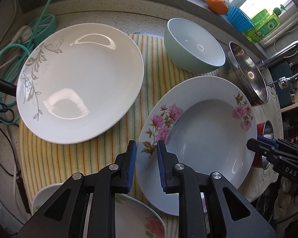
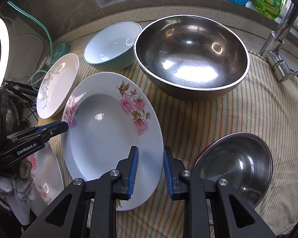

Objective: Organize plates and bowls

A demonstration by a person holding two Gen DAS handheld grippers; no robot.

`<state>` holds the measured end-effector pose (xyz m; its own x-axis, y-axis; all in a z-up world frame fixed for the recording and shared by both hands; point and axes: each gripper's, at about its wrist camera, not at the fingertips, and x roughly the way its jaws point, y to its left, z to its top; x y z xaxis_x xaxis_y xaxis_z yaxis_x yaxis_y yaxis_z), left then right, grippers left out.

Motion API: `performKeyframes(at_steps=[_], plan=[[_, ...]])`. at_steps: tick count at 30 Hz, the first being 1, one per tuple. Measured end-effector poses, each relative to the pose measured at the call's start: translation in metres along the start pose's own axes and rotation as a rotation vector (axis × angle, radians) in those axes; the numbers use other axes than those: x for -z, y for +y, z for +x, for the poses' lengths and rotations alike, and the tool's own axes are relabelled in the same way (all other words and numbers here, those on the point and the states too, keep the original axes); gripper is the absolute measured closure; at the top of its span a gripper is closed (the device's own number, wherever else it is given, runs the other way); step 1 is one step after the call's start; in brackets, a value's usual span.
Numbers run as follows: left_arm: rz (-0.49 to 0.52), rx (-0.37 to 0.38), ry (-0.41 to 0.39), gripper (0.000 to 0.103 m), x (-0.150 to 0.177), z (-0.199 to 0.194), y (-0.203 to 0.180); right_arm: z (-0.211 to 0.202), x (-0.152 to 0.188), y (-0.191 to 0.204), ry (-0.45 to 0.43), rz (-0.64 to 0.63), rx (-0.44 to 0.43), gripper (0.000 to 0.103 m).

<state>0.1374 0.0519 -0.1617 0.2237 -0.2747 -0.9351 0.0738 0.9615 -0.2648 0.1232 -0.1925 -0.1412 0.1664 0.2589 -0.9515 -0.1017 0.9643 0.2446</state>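
A pale blue plate with pink flowers (image 1: 200, 127) lies on the striped cloth; it also shows in the right wrist view (image 2: 101, 130). My left gripper (image 1: 146, 148) is open with its fingers straddling the plate's left rim. My right gripper (image 2: 151, 156) is open, its fingers on either side of the plate's right rim. A white plate with a grey leaf pattern (image 1: 83, 79) lies to the left. A light green bowl (image 1: 194, 47) stands behind. A large steel bowl (image 2: 190, 57) and a small steel bowl (image 2: 236, 166) sit to the right.
Another flowered plate (image 1: 137, 218) lies under my left gripper. A striped cloth (image 2: 248, 115) covers the counter. A tap (image 2: 278, 45) stands at the right. An orange (image 1: 217, 5), a blue cup (image 1: 239, 18) and a green soap bottle (image 1: 265, 24) sit on the sill. Cables and a power strip (image 1: 43, 27) lie left.
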Motion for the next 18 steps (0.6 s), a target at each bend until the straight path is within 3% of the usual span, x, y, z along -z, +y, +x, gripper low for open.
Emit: performKeyframes(at_steps=[18], plan=[[0.098,0.017,-0.004,0.084,-0.012,0.004,-0.022,-0.007,0.034,-0.009,-0.019,0.152,0.026,0.08]])
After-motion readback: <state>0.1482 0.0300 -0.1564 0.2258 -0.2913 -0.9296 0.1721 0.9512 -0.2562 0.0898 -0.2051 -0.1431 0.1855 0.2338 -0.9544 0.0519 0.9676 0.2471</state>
